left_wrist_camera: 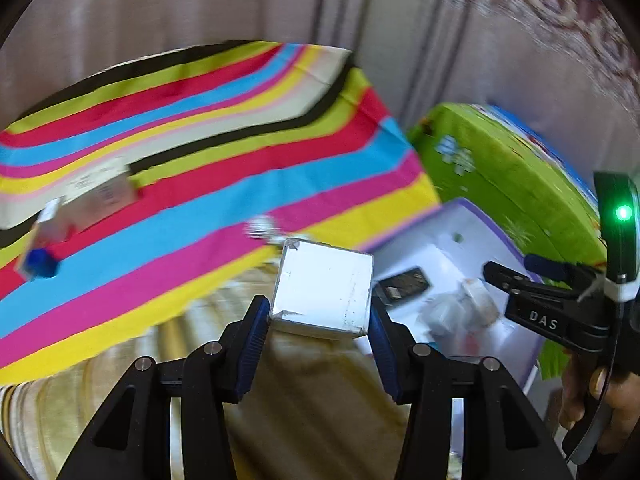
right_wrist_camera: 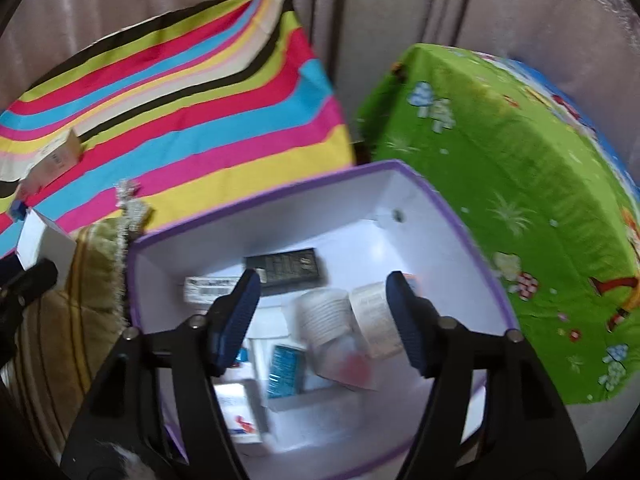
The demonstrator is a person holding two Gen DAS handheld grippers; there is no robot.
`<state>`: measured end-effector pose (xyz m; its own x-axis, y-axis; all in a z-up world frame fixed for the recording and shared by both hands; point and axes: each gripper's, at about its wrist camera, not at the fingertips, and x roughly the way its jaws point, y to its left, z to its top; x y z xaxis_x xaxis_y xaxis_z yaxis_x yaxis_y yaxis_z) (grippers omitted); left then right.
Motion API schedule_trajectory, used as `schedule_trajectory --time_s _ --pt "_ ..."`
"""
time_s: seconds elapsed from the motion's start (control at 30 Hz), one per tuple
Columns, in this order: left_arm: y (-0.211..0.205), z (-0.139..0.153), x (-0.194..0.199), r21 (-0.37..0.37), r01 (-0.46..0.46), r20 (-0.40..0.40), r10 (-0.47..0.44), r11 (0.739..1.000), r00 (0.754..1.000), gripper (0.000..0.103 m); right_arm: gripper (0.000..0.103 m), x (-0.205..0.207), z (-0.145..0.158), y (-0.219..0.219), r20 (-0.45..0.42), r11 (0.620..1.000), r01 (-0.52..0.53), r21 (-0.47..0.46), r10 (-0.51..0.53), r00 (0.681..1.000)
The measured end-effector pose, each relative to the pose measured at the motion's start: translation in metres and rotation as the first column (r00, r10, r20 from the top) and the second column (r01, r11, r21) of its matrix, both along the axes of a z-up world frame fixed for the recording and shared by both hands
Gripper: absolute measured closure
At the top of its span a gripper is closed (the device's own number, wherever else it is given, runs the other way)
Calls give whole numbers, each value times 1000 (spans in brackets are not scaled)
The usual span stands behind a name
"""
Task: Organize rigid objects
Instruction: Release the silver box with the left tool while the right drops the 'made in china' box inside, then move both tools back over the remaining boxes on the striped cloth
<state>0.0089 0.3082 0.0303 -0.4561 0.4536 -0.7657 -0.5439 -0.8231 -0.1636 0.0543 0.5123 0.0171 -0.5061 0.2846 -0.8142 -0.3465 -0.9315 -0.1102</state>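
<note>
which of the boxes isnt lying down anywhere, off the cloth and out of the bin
The plain white box, clamped between the left gripper pads in mid-air. The printed cartons lie on the striped cloth; the dark box lies in the purple-rimmed bin.

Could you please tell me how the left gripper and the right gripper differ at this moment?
The left gripper is clamped on a white box; the right gripper holds nothing, jaws apart. Left hangs beside the purple-rimmed bin; right hangs over it. Both have blue pads.
</note>
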Motion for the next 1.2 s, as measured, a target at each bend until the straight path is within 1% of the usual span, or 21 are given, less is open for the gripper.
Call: schedule_trajectory --time_s 0.03,0.1,0.13,0.17,0.2,0.23,0.3,0.33,0.37,0.4,0.43,0.5,0.6,0.63,0.67,0.73,0.83,0.9,1.1,1.13,1.2 --pt "6 -1 1 6 22 9 -22 1000 1000 52 26 1 1 3 13 1000 2 2 -2 1000" --pt "19 -4 4 0 68 31 -68 998 997 47 26 3 2 7 56 1000 20 9 -20 998" --pt "24 -5 7 -6 90 37 -89 996 995 41 26 4 3 9 66 1000 25 9 -26 997" --pt "26 -5 9 -10 97 34 -96 995 995 38 26 6 5 11 70 1000 18 -5 -18 997" --pt "26 -4 9 -11 96 31 -95 995 995 38 26 7 7 10 73 1000 7 1 -8 997" --pt "23 -3 8 -7 89 33 -88 996 996 37 26 8 15 7 75 999 -8 32 5 997" --pt "8 3 3 -3 40 29 -40 999 999 37 26 7 28 1 95 998 -32 46 27 995" --pt "-3 5 -2 -12 4 25 -4 1000 1000 37 26 6 41 -3 93 998 -60 19 58 994" --pt "-14 6 -7 -23 -34 23 34 999 999 37 26 5 61 -10 71 993 -112 -21 114 991" --pt "-28 8 -13 -34 -79 20 79 996 997 37 26 5 74 -17 64 990 -142 -17 143 988" --pt "-42 9 -19 -44 -126 15 127 991 992 37 26 4 99 -32 43 979 -203 10 203 978" --pt "-75 12 -30 -70 -227 0 228 971 974 37 26 7 136 -55 -4 959 -281 48 281 960" --pt "-123 15 -44 -83 -353 -1 354 932 935 35 26 14 202 -86 -96 921 -384 71 389 916" --pt "-145 16 -49 -84 -404 -6 405 911 914 35 26 14 214 -91 -116 913 -401 72 407 906" --pt "-160 17 -52 -87 -437 -12 437 895 899 34 26 16 233 -102 -147 901 -425 89 434 889" --pt "-186 17 -57 -84 -488 -17 489 869 872 34 26 16 253 -116 -181 888 -445 119 460 869" --pt "-217 20 -62 -65 -533 -17 533 844 846 34 26 11 264 -136 -206 876 -469 114 483 851" --pt "-228 21 -63 -53 -546 -22 546 836 837 34 26 5 261 -143 -188 870 -483 96 492 850" --pt "-248 20 -79 -60 -557 -44 556 828 830 34 26 -10 252 -163 -140 848 -528 53 530 837" --pt "-252 19 -84 -65 -560 -39 558 826 829 34 26 -9 253 -166 -147 845 -530 69 534 833" --pt "-258 15 -94 -71 -562 -31 561 824 827 34 26 -10 255 -163 -146 851 -521 65 524 839"
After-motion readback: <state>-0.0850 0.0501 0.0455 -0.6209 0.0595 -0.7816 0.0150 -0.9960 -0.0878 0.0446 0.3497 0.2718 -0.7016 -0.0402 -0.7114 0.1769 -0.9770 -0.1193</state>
